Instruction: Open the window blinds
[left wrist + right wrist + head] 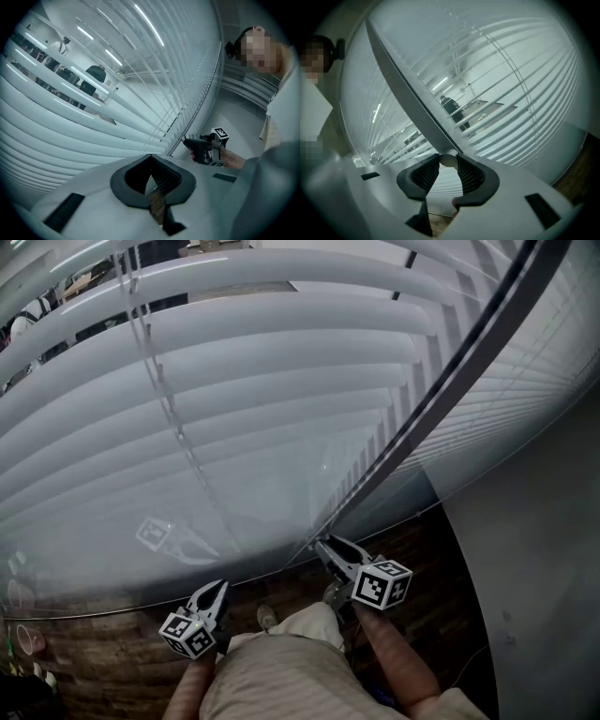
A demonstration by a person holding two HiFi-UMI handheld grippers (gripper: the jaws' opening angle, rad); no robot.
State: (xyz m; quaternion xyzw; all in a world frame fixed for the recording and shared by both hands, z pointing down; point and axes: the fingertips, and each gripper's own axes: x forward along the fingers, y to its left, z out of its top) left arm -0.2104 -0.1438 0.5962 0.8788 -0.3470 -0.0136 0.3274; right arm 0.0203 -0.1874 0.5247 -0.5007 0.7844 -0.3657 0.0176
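In the head view, the window blinds (234, 409) filled the frame behind a sheet of glass. Their pale slats ran crosswise, long axis level from side to side, and were tilted enough to show dark slivers of a room in the upper left. The wand (427, 418), a slim dark rod, had its long axis running steeply on a diagonal from the top right corner down to lower centre. There the right gripper (328, 547) had its jaws clamped on the wand's bottom end. The left gripper (221, 587) was held lower and to the left, clear of the blinds and pointing toward the glass. Each gripper carried a cube with black-and-white square markers, and these patterns were the only printed marks to be read. Brown wood floor (112, 652) lay below and a grey wall (544, 549) stood at the right. In the left gripper view, the left gripper (150, 157) had its dark pads drawn together at the tips with nothing between them. Beyond it the blinds (70, 122) swept across the frame. The wand (202, 98) slanted down to the right gripper (185, 139), which a hand gripped. In the right gripper view, the right gripper (448, 160) pinched the wand's rounded pale tip between its ribbed pads. The wand (408, 89) rose from there toward the upper left, across the blinds (525, 93).
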